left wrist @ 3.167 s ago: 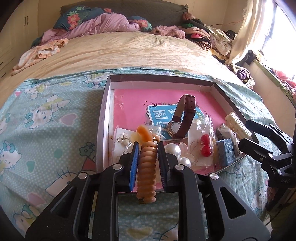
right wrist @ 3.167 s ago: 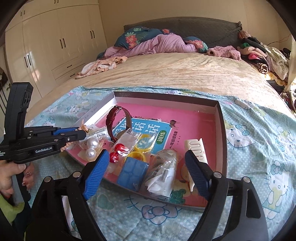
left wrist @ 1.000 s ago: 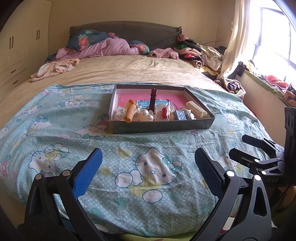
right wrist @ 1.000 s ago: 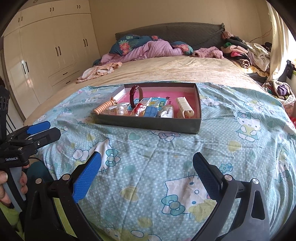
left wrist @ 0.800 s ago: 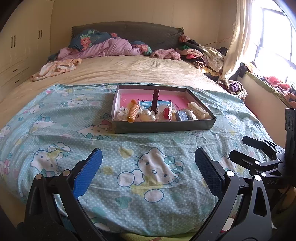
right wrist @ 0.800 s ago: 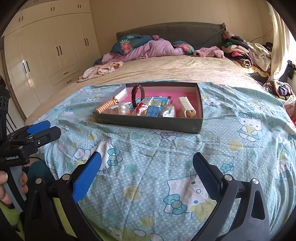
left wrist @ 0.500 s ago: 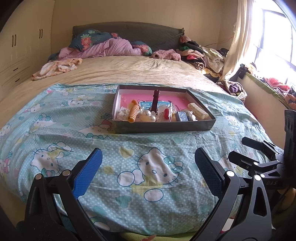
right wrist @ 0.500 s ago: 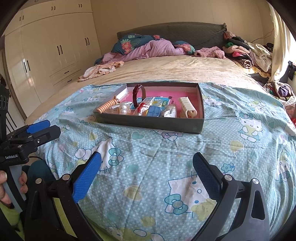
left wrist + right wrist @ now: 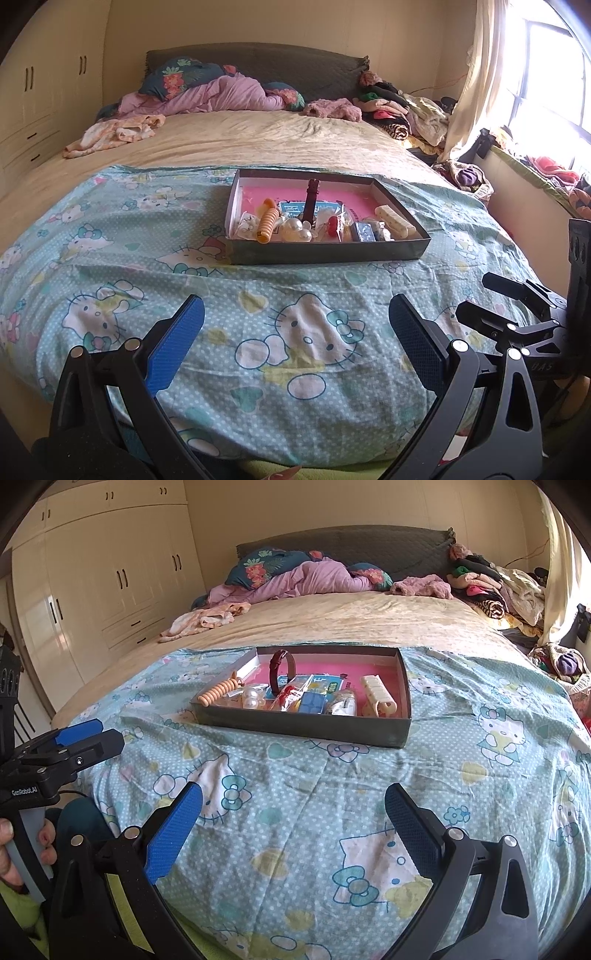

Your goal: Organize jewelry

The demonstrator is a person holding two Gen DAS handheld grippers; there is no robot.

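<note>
The tray [image 9: 325, 254] sits mid-bed on the sheet [image 9: 295, 332], holding the watch [image 9: 312, 197], bead bracelet [image 9: 266, 221], pearls [image 9: 295, 227] and small packets. Nothing lies loose around it, so the sorting looks finished. Well short of the tray, the left hand-held gripper [image 9: 295, 341] and right hand-held gripper [image 9: 293, 821] hang spread wide, empty.

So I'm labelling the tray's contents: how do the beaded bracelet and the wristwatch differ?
The beaded bracelet is pale orange, made of stacked beads; the wristwatch has a smooth dark maroon strap. The bracelet lies stretched out, its end on the tray's front rim, while the watch stands upright on edge. Both sit in the tray's left half.
</note>
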